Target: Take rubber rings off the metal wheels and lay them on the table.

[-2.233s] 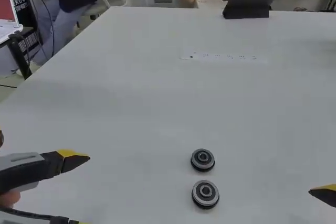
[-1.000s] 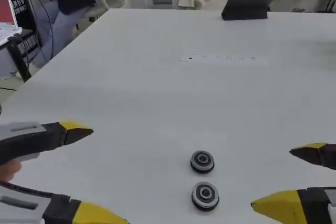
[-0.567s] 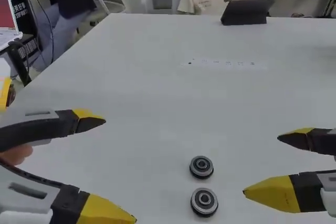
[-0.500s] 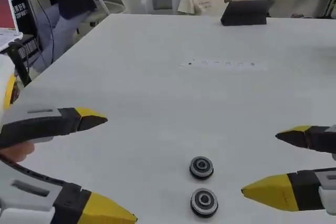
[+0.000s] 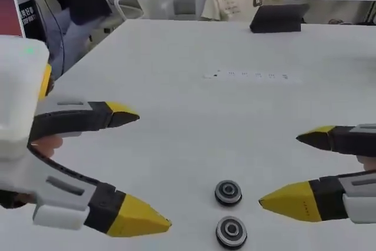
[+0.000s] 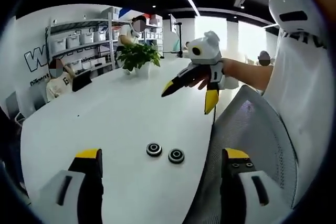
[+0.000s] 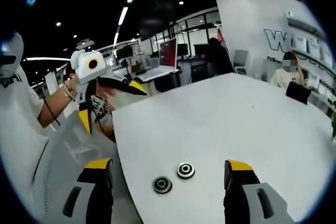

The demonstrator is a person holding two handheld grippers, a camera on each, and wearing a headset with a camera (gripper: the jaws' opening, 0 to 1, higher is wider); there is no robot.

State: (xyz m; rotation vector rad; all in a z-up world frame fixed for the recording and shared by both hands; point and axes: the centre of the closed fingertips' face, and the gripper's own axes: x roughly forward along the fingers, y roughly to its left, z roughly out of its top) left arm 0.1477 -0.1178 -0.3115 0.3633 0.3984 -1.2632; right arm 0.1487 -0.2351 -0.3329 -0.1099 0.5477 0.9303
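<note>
The task looks unstarted: the far wheel (image 5: pixel 228 193) and near wheel (image 5: pixel 231 231) lie close together on the tabletop (image 5: pixel 235 104), apparently with their rubber rings (image 5: pixel 217 194) on. The left gripper (image 5: pixel 153 170) and right gripper (image 5: pixel 279 170) flank them, jaws spread and empty.

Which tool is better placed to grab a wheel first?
Probably the right. The right tool is open, its lower jaw tip close beside the farther wheel; the left tool, also open, sits farther from it.
</note>
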